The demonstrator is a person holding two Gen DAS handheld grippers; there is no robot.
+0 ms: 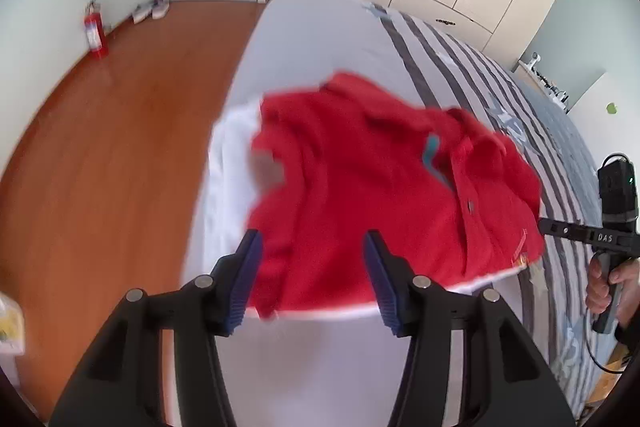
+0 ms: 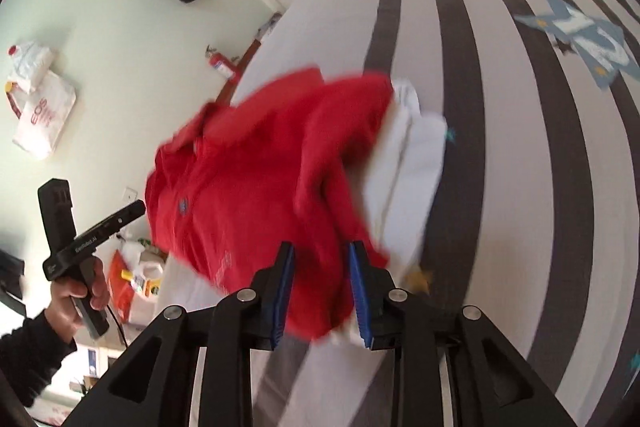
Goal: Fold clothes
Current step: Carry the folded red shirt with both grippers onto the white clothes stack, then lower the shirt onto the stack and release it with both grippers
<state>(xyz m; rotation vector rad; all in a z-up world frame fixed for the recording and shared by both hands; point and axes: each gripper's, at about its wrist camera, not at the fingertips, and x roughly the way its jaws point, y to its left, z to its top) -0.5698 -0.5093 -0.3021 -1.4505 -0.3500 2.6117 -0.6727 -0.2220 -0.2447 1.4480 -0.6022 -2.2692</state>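
the red polo shirt (image 1: 372, 187) is smeared by motion blur, its hem and sleeves hard to make out. it lies folded on a white garment (image 1: 232, 155) on the striped bed (image 1: 460, 67), collar away from both cameras, long axis running from collar toward the grippers. left gripper (image 1: 314, 279) jaws stand apart, not pressing cloth; right gripper (image 2: 320, 291) jaws are narrowly parted, red fabric between them.
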